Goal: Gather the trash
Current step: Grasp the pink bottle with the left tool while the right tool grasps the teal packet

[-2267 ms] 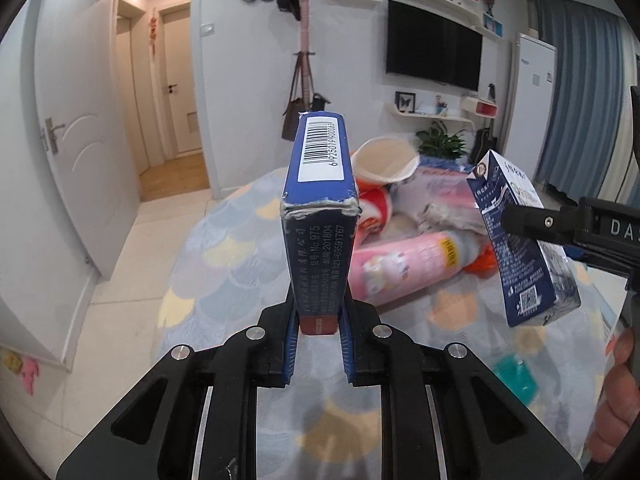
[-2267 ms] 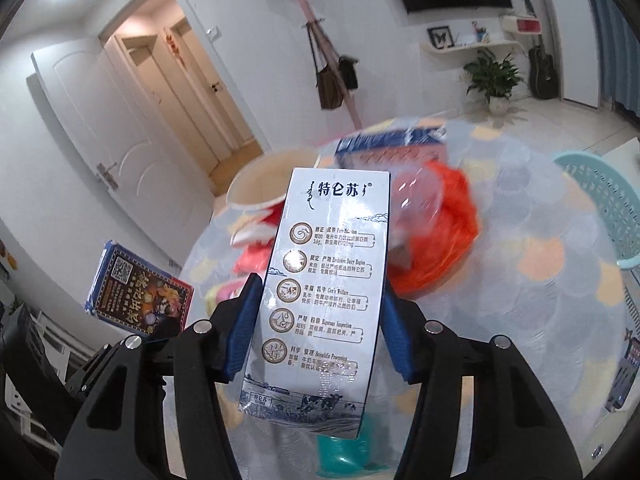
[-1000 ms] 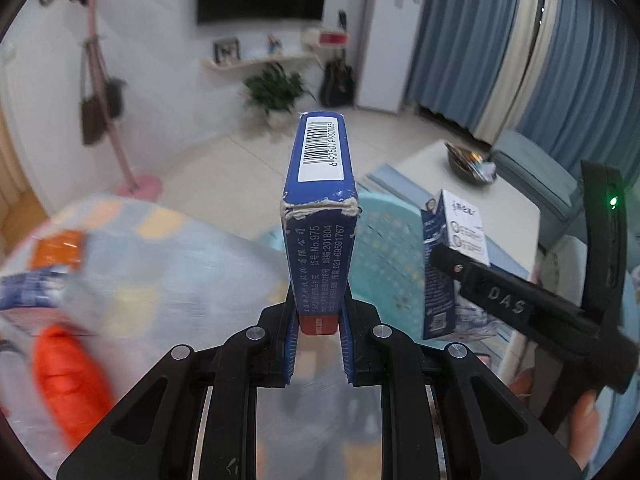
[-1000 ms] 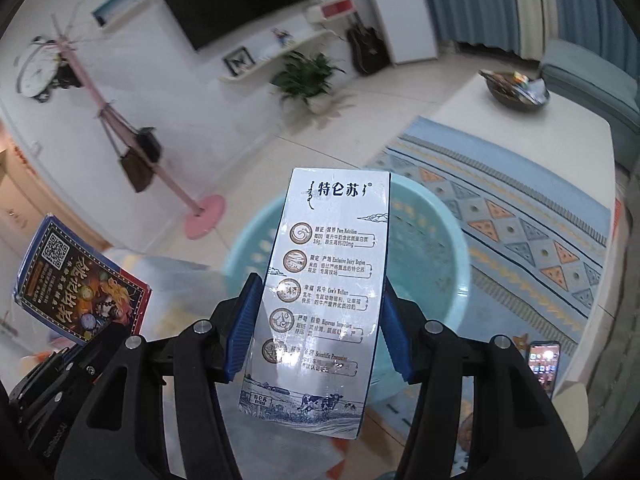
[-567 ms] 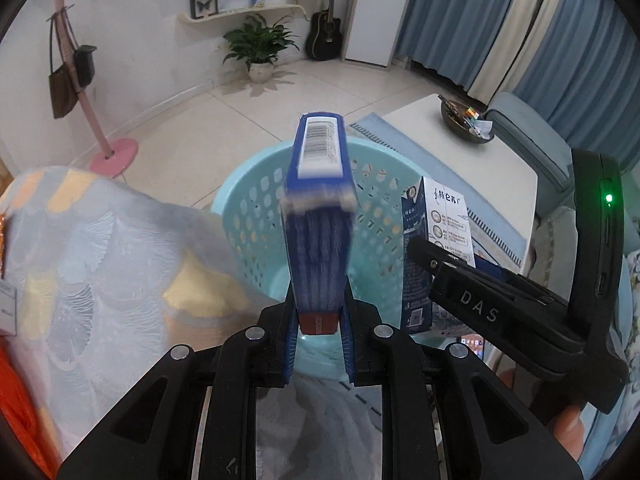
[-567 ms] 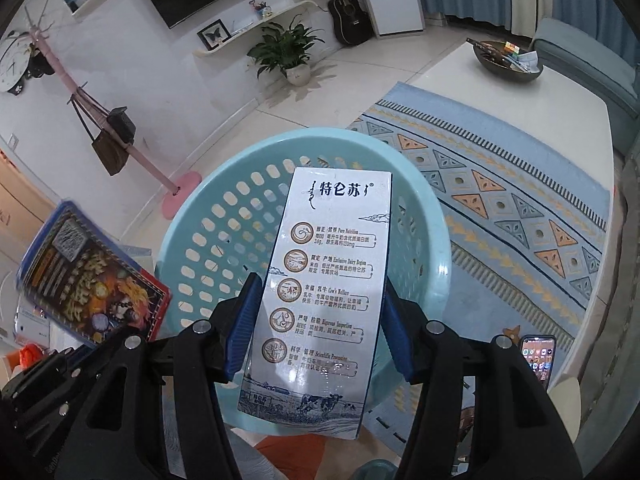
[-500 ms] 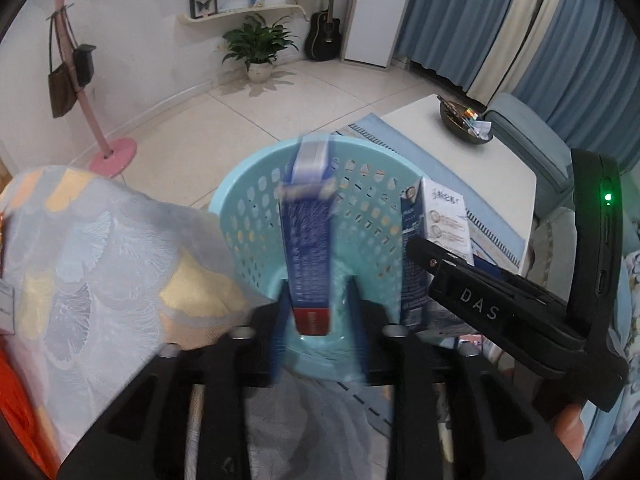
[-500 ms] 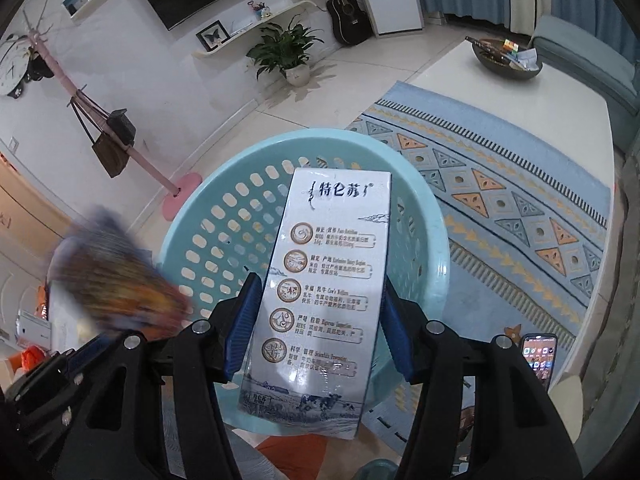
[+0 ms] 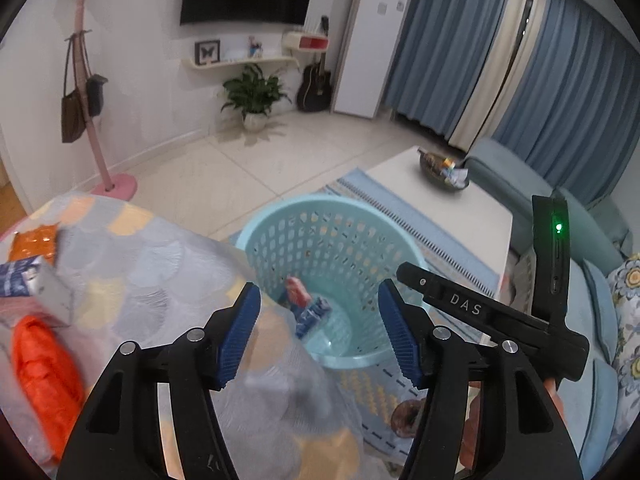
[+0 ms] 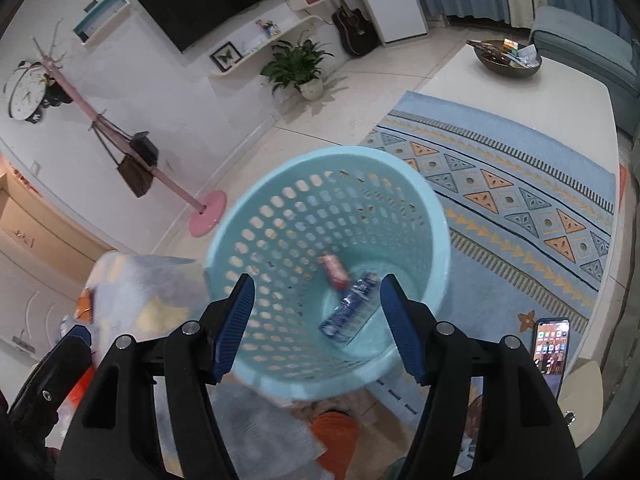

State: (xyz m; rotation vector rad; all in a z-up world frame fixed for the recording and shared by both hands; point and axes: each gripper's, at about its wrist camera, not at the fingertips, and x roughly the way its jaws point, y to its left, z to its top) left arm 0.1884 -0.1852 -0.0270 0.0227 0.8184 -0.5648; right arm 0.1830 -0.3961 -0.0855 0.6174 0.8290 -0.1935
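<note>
Both your left tongs [image 9: 318, 334] and right tongs [image 10: 316, 322] are spreading with nothing between them; the two cartons [image 10: 350, 306] lie in the basket [image 10: 436, 216] below. The remaining trash [image 9: 44, 356] sits on the surface [image 9: 152, 264] to your left, nearer your left hand.

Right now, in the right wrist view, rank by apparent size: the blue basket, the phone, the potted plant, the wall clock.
1. blue basket, far the largest, though it is also nearest.
2. potted plant.
3. phone and wall clock look about alike; the phone is partly hidden, so I won't rank them.
</note>
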